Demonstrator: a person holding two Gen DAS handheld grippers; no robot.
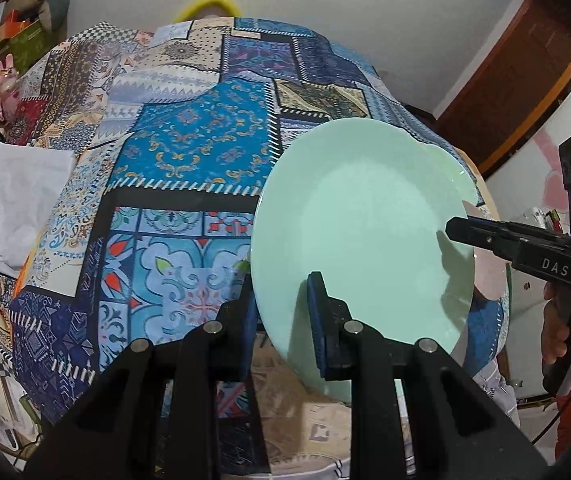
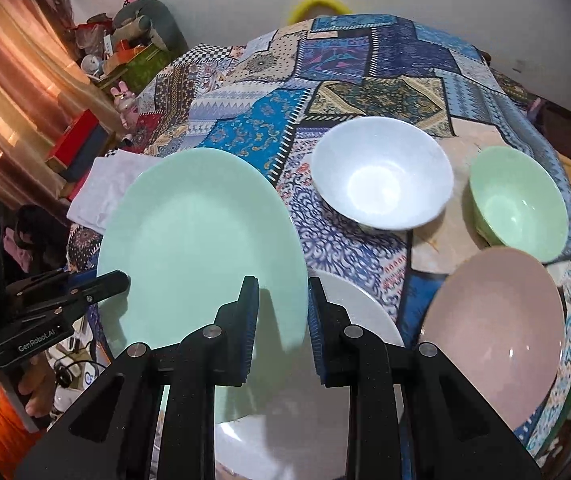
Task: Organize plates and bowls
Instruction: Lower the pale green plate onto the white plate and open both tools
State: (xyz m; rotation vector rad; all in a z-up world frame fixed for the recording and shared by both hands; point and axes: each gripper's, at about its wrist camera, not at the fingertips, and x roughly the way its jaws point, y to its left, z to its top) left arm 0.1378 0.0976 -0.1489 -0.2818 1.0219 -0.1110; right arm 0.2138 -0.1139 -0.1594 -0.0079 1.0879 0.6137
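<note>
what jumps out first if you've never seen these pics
A big mint plate fills the middle, tilted off the table, with both grippers, left and right, at its rim. Beneath it spreads a busy blue patchwork cloth. To the right sit a white bowl, a green bowl and a pink bowl.

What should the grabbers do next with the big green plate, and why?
Probably lower the green plate onto the white plate lying partly under it. Both the left gripper and right gripper have a finger on each side of its rim, apparently holding it tilted above the tablecloth, so stacking looks like the next step.
</note>
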